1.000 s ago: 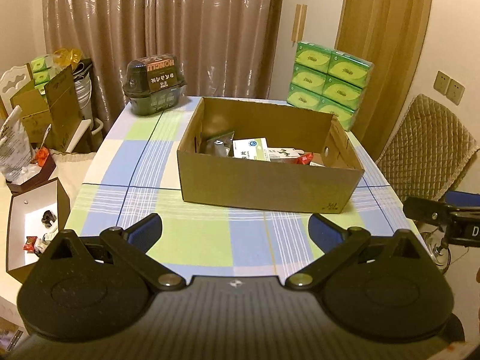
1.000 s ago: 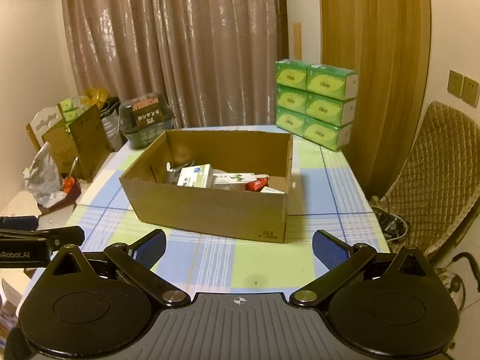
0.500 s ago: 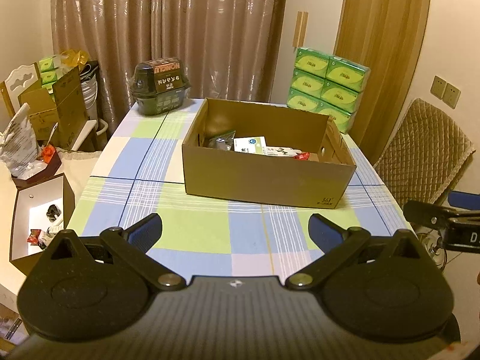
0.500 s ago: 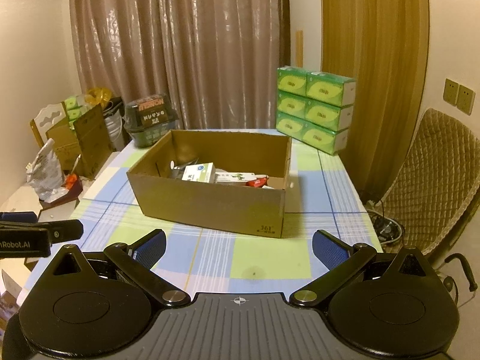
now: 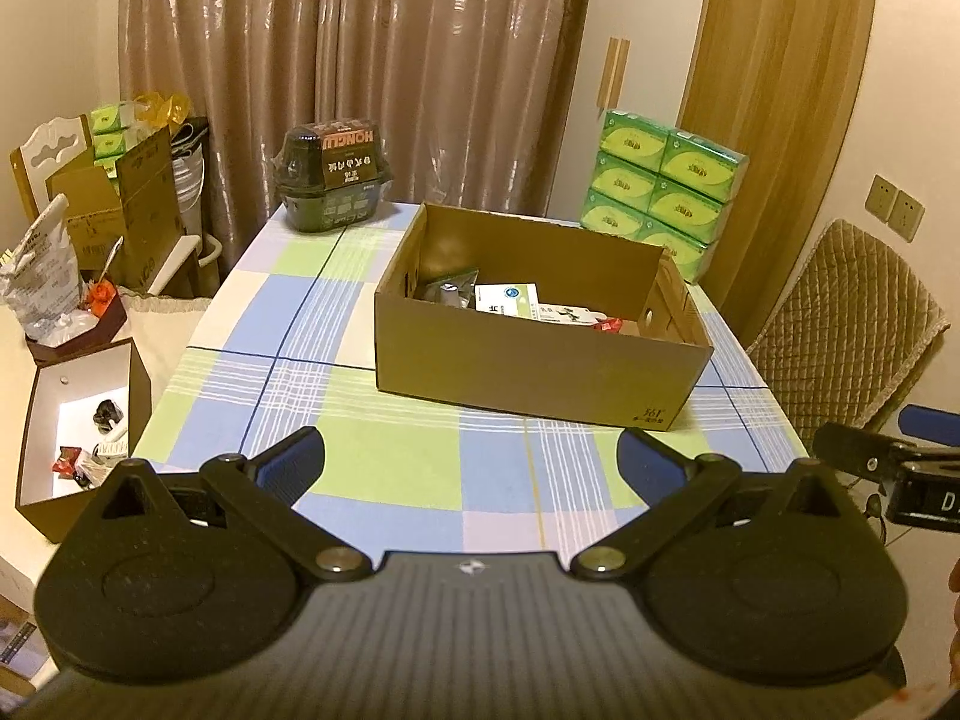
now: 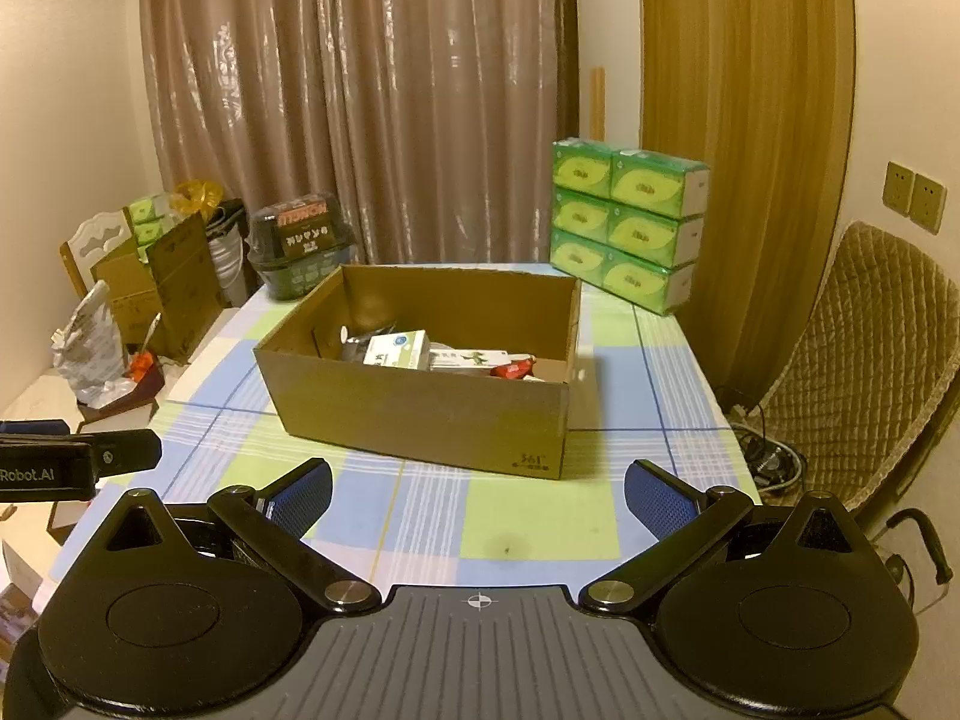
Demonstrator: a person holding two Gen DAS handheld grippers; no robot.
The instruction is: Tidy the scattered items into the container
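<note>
Both grippers have pulled back from the cardboard box (image 5: 540,372), which now sits farther off on the bench (image 5: 396,468). Left gripper (image 5: 471,465) and right gripper (image 6: 478,495) hold their jaws wide open and empty. Packets and small cartons (image 6: 399,349) lie inside the box, so the tidying looks finished.

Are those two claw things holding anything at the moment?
No. The left gripper and right gripper are both open and empty, hanging over the table short of the cardboard box.

Cardboard box (image 6: 420,414) of small items on checked tablecloth (image 6: 528,534), right tool (image 6: 478,489) agape.
</note>
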